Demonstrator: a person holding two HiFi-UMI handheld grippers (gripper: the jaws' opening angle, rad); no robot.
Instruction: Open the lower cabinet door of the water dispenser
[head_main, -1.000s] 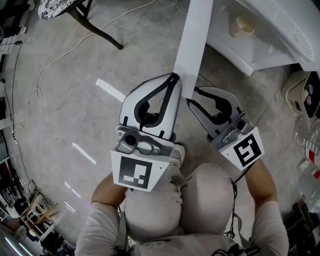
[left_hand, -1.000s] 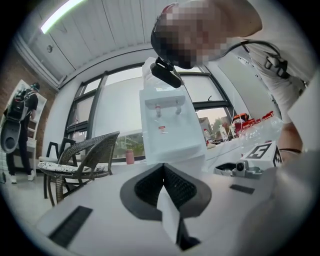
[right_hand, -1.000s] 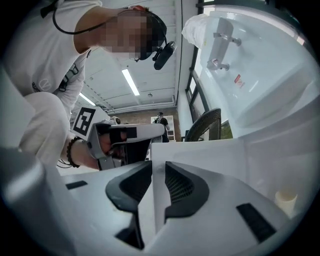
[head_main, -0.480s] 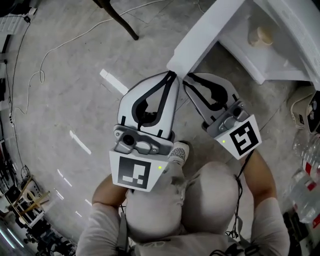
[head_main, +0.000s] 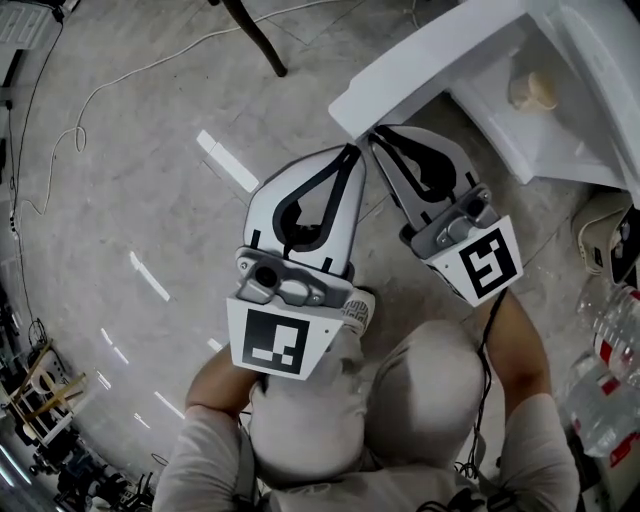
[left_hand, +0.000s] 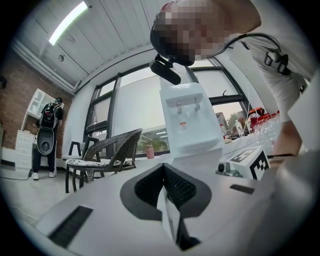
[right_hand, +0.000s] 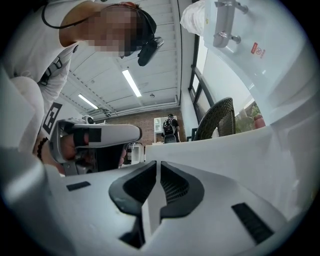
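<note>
Left gripper (head_main: 350, 150) has its jaws pressed together at the tips and holds nothing. Just to its right, the right gripper (head_main: 374, 135) also has its jaws drawn together, with only a thin slit between them and nothing in it. Both sets of tips sit side by side just near of the left corner of the lower cabinet door (head_main: 430, 55); whether either touches it cannot be told. That white door stands swung open, running from this corner away to the far right. Right of it the open cabinet (head_main: 500, 120) of the water dispenser (left_hand: 190, 120) shows a pale round object (head_main: 533, 90) on its floor. A dark chair leg (head_main: 250, 35) stands far left on the grey floor (head_main: 130, 180), and plastic bottles (head_main: 612, 345) crowd the right edge.
</note>
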